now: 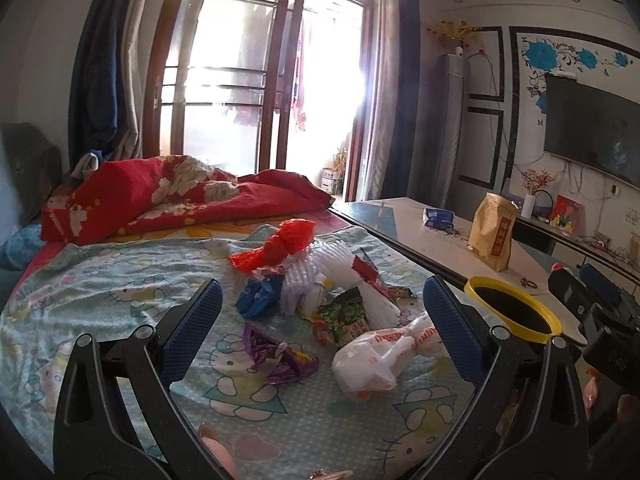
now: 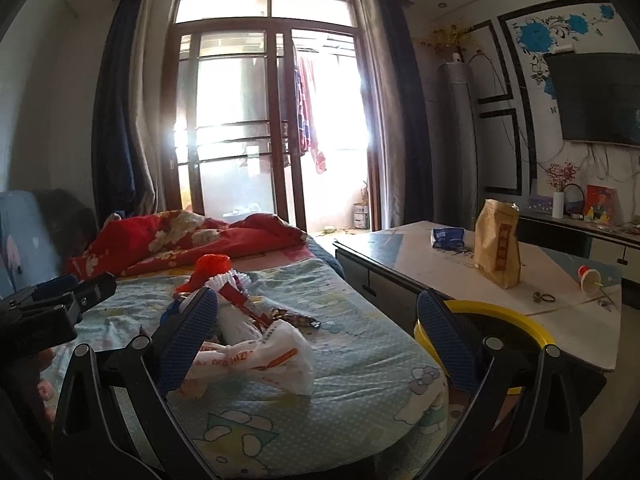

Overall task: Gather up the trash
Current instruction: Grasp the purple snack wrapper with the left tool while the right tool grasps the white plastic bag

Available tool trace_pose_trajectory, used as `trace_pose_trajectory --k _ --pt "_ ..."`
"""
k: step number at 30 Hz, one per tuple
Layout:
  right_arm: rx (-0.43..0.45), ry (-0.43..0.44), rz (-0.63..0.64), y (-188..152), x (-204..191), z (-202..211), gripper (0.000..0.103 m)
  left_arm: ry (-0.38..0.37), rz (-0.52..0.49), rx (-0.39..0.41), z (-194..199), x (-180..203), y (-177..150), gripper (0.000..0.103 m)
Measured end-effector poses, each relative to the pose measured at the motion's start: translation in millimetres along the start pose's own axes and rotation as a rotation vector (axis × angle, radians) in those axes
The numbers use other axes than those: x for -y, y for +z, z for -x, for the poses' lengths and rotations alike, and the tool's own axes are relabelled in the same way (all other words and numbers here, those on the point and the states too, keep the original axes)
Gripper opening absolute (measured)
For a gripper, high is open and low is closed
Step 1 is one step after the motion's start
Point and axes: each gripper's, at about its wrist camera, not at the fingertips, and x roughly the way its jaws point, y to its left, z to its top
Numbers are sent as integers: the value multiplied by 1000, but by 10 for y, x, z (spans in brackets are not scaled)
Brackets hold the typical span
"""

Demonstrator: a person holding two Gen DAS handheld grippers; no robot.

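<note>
Left wrist view
Left claw: released, spread wide above the bed, framing the trash pile dead ahead at 12 o'clock.
Yellow-rimmed bin: at 3 o'clock, probably set close for short drops.

Right wrist view
Right claw: released, empty.
White plastic bag: nearest piece, at 11 o'clock.
Bin's place: at 3 o'clock, against the counter.

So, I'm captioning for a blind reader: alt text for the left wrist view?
An open left hand-held gripper hovers over trash on a cartoon-print bedsheet: a white plastic bag, purple wrapper, red netting. A yellow-rimmed bin stands right.
</note>
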Motion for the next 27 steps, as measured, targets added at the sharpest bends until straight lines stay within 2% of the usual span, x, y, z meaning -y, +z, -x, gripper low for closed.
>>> trace_pose_trajectory --k 14,19,22,27 --pt "-47 181 44 126 -483 -312 97 112 102 28 -42 -509 174 92" --pt "-83 216 62 140 -652 -473 97 164 136 38 -60 -722 240 92" --pt "-115 216 57 138 -664 -606 97 188 165 7 -137 -863 230 92" --pt "-176 178 58 57 -597 -838 97 115 241 -109 -402 -1108 89 92"
